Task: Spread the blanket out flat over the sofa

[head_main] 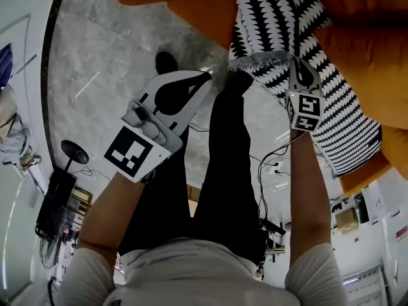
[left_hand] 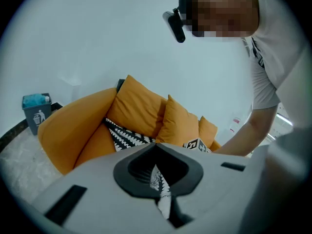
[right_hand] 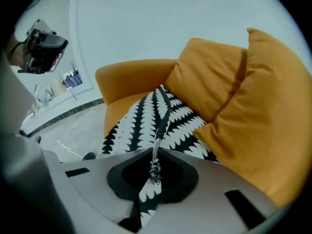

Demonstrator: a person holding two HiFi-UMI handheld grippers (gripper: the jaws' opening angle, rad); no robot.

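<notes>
Left claw (left_hand: 156,152), right claw (right_hand: 156,155) grip blanket (right_hand: 141,121); bin (left_hand: 38,118) holds something blue.

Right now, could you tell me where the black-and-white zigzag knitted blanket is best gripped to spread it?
Pinch the blanket's speckled hem from the orange sofa's open front: that edge lies free at the seat front, while the far side rests against the orange cushions. The left tongs and right tongs pinch it there.

No words or numbers can be read.
A grey bin (left_hand: 37,116) bears a white litter pictogram (too small for finer detail).
</notes>
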